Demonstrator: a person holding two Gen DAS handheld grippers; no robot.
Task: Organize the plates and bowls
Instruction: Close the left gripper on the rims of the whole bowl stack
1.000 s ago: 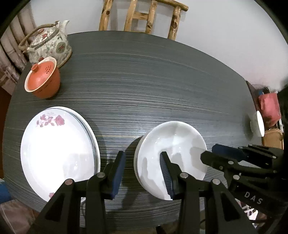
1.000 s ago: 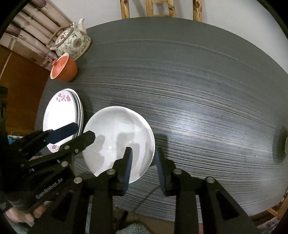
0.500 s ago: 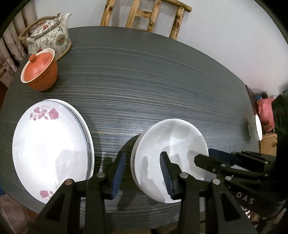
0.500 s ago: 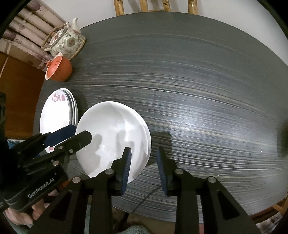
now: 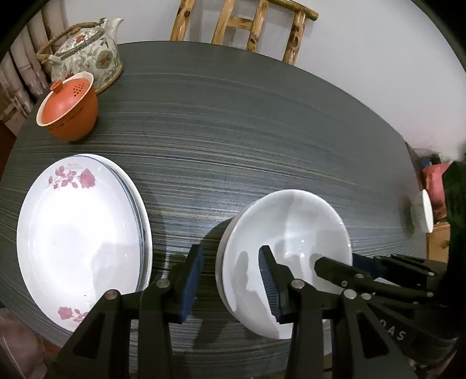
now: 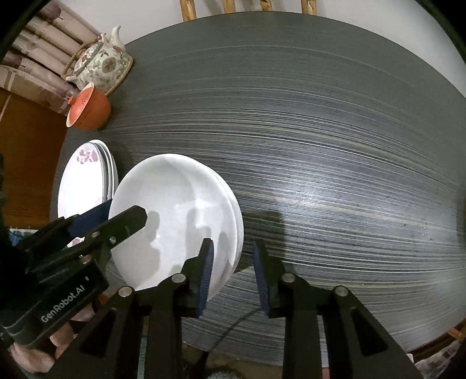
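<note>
A stack of plain white bowls [image 5: 291,230] [image 6: 174,215] sits near the front edge of the dark round table [image 5: 233,131]. Left of it lies a stack of white plates with red roses [image 5: 78,233] [image 6: 84,180]. My left gripper [image 5: 231,282] is open astride the bowls' left rim, one finger outside and one inside, with gaps on both sides. My right gripper [image 6: 233,274] straddles the right rim. Its jaws are closing with the rim between them, and the pads do not press on it. Each gripper also shows in the other's view: the right gripper [image 5: 337,261], the left gripper [image 6: 125,208].
A flowered teapot [image 5: 87,52] and an orange lidded cup [image 5: 68,108] stand at the table's far left. A small white cup [image 5: 422,212] sits at the right edge. A wooden chair [image 5: 241,26] stands behind the table. A hand [image 6: 35,349] holds the left gripper.
Both grippers have sunk toward the bowls, which now look larger between the fingers. The right jaws have narrowed slightly. The bowls and plates have stayed in place.
</note>
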